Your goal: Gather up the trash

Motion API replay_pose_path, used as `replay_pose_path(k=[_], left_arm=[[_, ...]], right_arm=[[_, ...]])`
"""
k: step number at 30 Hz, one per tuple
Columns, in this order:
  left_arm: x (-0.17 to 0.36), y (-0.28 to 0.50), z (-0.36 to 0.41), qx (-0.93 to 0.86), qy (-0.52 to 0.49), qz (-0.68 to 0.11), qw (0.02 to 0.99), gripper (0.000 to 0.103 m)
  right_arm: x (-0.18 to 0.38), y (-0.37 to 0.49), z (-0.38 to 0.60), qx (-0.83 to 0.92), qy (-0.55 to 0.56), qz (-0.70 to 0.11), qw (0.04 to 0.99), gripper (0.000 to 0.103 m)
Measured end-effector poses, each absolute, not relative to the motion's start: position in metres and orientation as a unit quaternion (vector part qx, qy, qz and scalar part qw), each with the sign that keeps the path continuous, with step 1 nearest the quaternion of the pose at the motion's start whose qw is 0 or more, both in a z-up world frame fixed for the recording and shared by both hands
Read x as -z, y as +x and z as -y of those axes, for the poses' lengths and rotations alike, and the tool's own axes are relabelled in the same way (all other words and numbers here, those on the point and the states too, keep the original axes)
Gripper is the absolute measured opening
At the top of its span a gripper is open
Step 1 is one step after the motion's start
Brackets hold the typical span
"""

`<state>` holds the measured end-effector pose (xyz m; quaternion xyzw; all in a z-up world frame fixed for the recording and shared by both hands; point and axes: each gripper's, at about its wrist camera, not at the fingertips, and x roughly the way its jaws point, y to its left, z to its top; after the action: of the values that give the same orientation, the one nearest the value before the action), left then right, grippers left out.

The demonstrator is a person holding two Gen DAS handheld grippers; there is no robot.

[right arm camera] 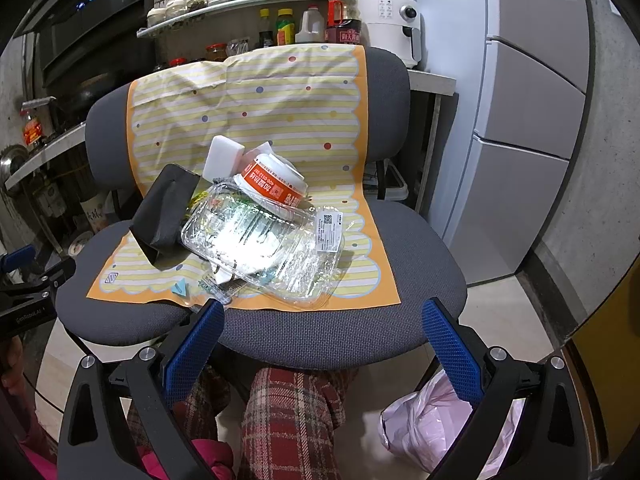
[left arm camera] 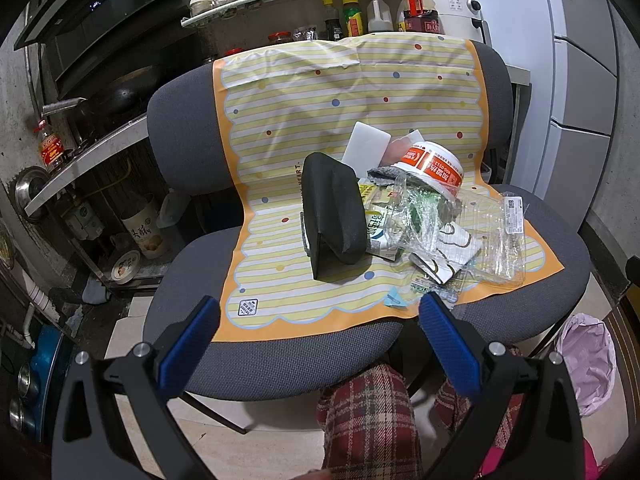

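A pile of trash lies on a striped yellow mat (left arm camera: 304,92) (right arm camera: 248,112) draped over a grey office chair (left arm camera: 280,360) (right arm camera: 340,336). The pile holds a clear plastic clamshell box (right arm camera: 260,248) (left arm camera: 496,240), an orange-and-white paper bowl (left arm camera: 434,168) (right arm camera: 272,186), a white sponge block (left arm camera: 366,146) (right arm camera: 222,156), a milk carton (left arm camera: 380,236) and a small blue scrap (left arm camera: 394,300) (right arm camera: 179,289). A black chair armrest pad (left arm camera: 332,212) (right arm camera: 164,212) lies beside it. My left gripper (left arm camera: 320,312) and right gripper (right arm camera: 322,316) are both open and empty, in front of the seat edge.
A pink trash bag (right arm camera: 440,424) (left arm camera: 588,360) sits on the floor to the right of the chair. My plaid-trousered legs (right arm camera: 288,420) are below the seat. A kitchen counter with bottles (left arm camera: 352,16), a stove (left arm camera: 112,96) and a grey fridge (right arm camera: 532,120) stand behind.
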<state>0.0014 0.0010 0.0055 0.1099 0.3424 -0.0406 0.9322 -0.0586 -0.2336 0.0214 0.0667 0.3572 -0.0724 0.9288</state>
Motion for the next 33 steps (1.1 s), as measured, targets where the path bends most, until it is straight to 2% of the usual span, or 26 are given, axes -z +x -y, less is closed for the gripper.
replay_pose_path(k=[33], left_arm=[[-0.0077, 0.0005, -0.0014, 0.04, 0.11, -0.343, 0.932, 0.097]], right_arm=[[-0.0137, -0.0602, 0.2382, 0.071, 0.068, -0.362, 0.927, 0.097]])
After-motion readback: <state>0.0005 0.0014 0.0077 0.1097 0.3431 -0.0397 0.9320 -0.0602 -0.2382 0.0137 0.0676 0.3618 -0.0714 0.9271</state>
